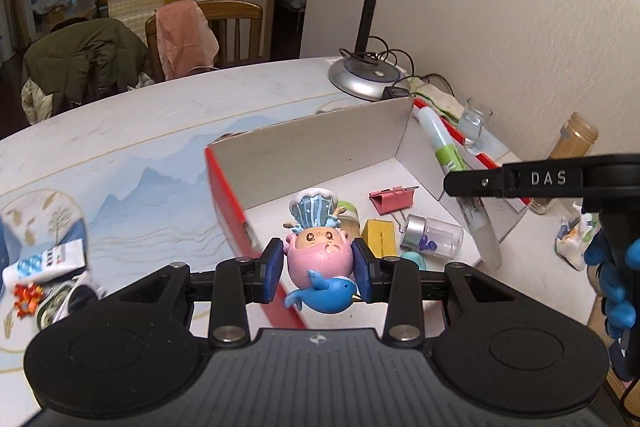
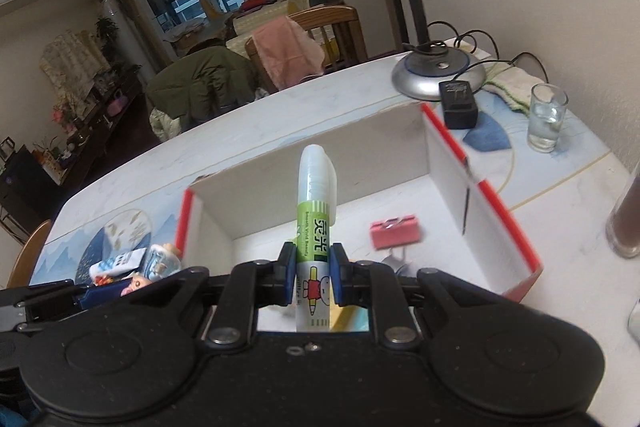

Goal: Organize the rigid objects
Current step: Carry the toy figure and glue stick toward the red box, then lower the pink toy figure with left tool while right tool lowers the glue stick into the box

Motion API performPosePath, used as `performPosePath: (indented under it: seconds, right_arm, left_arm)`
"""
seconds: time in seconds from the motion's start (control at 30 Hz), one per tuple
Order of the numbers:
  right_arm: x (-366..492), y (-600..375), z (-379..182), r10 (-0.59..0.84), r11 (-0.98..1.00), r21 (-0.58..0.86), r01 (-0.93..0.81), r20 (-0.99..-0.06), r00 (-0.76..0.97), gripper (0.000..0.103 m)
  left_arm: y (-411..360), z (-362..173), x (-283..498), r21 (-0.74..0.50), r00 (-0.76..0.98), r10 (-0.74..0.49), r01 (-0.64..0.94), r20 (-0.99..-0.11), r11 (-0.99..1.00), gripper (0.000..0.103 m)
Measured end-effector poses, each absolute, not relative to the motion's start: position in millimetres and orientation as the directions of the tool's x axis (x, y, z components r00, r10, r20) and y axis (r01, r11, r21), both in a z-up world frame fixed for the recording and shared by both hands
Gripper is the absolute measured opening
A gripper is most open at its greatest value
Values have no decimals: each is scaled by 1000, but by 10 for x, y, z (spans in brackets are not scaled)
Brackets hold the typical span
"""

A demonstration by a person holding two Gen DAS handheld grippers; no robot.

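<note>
Pink figurine (image 1: 319,255), green-white glue stick (image 2: 315,227)

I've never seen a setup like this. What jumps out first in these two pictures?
The pink cartoon figurine with a blue whale, pinched between the left gripper over the near edge of a red-and-white box. Next, the green-labelled glue stick clamped upright in the right gripper above the same box, where a pink binder clip lies.

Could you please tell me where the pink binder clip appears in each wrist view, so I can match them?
Left wrist: pink binder clip right of centre, inside the box, near its right wall.
Right wrist: clip right of centre, on the box floor.
Shared landmark: lamp base behind the box.
</note>
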State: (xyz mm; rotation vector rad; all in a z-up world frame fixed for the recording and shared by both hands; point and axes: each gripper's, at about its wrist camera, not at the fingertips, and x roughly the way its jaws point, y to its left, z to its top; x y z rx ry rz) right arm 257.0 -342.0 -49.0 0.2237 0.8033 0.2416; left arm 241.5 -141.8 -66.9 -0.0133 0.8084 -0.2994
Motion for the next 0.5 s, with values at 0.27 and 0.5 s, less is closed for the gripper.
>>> performPosePath:
  seconds: [0.27,0.5]
  right_arm:
    - [2861,-3556,-601,293,952,278,-128,-707,644,16]
    - [3059,-3543,-781,304,951,272,-147,-742,598,16]
  left_arm:
    - [-1675,-783,2803,-56,641,-212,255,-737,965,36]
    - [-1790,-933,3152,-27,611,-165,229,-774,973,36]
